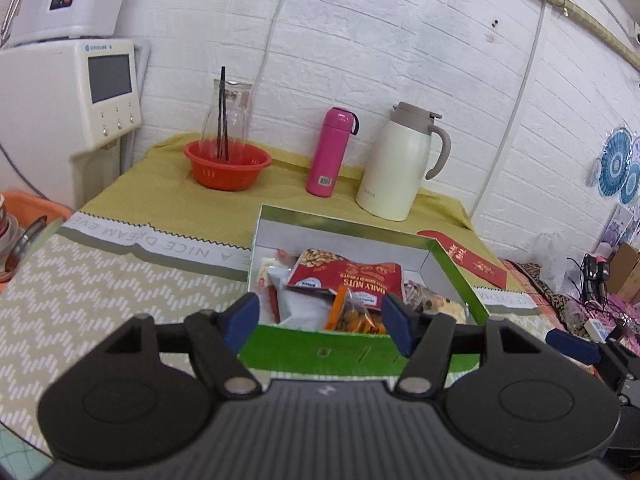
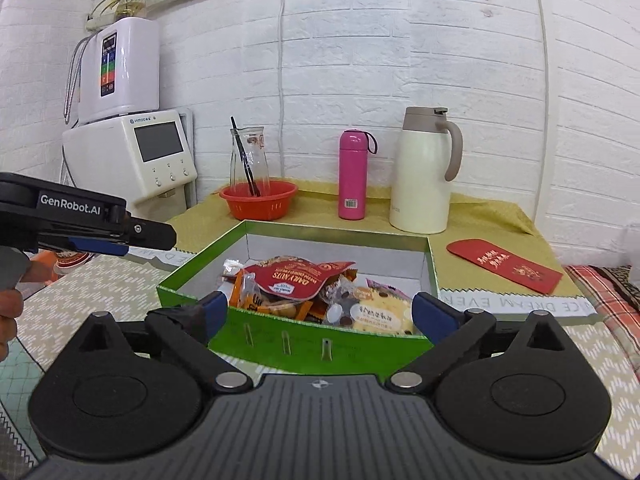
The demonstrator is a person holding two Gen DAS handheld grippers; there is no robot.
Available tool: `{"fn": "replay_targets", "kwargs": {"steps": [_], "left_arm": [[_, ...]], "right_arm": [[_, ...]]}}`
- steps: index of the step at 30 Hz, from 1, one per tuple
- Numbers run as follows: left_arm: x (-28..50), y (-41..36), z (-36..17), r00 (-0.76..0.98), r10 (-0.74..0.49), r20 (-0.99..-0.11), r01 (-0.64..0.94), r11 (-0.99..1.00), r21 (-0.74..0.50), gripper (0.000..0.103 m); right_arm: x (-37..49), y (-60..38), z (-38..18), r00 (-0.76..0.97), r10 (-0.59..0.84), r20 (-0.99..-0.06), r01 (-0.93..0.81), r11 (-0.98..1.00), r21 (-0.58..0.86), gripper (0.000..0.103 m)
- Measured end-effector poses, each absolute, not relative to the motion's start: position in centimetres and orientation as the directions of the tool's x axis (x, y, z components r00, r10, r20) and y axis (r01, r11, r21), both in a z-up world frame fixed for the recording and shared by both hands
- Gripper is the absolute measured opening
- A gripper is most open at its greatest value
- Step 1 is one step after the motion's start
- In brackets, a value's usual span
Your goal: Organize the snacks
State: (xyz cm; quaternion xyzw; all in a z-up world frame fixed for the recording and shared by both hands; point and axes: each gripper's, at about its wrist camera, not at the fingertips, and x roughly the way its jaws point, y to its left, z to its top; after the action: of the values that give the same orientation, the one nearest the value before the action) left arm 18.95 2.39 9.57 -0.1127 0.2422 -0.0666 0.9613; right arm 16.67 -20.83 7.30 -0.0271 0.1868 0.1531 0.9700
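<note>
A green box (image 1: 320, 350) with a white inside stands open on the table, filled with snack packets. A red Daily Nuts packet (image 1: 352, 274) lies on top, with an orange packet (image 1: 352, 312) in front of it. My left gripper (image 1: 318, 324) hovers open just before the box's near wall, nothing between its blue pads. One of the right gripper's blue pads (image 1: 572, 345) shows at the right edge. In the right wrist view the box (image 2: 304, 340) holds the nuts packet (image 2: 296, 276) and a yellow pastry packet (image 2: 384, 312). My right gripper (image 2: 324, 316) stands wide open and empty before the near wall. The left gripper (image 2: 152, 236) reaches in from the left.
Behind the box stand a red bowl (image 2: 260, 200) with a glass carafe, a pink flask (image 2: 353, 174) and a cream thermal jug (image 2: 424, 172). A red envelope (image 2: 504, 266) lies to the right. A white appliance (image 2: 140, 156) fills the back left corner. A hand (image 2: 8, 308) grips the left gripper's handle.
</note>
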Motion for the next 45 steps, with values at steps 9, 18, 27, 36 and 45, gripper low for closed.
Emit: {"fn": "replay_targets", "kwargs": {"steps": [9, 18, 27, 36, 45], "left_arm": [[12.0, -0.1, 7.2, 0.874, -0.081, -0.480, 0.019, 0.991, -0.133, 0.065], [9.0, -1.9, 5.1, 0.861, -0.046, -0.507, 0.022, 0.998, -0.052, 0.065], [8.7, -1.9, 4.7, 0.871, 0.000, -0.492, -0.013, 1.000, -0.023, 0.065], [9.2, -1.7, 3.9, 0.855, -0.013, -0.518, -0.009, 0.999, -0.039, 0.065], [9.0, -1.7, 3.9, 0.856, -0.013, -0.517, -0.006, 0.999, -0.034, 0.065]], "right_arm": [[10.1, -22.4, 4.7, 0.868, 0.220, -0.446, -0.239, 0.971, 0.013, 0.103], [8.2, -23.0, 3.3, 0.862, 0.179, -0.474, -0.190, 0.981, 0.025, 0.103], [7.9, -22.5, 2.8, 0.856, 0.190, -0.480, -0.201, 0.979, 0.029, 0.103], [8.2, -22.4, 2.3, 0.851, 0.177, -0.495, -0.192, 0.981, 0.020, 0.103], [8.2, -22.4, 2.3, 0.852, 0.174, -0.495, -0.189, 0.982, 0.020, 0.103]]}}
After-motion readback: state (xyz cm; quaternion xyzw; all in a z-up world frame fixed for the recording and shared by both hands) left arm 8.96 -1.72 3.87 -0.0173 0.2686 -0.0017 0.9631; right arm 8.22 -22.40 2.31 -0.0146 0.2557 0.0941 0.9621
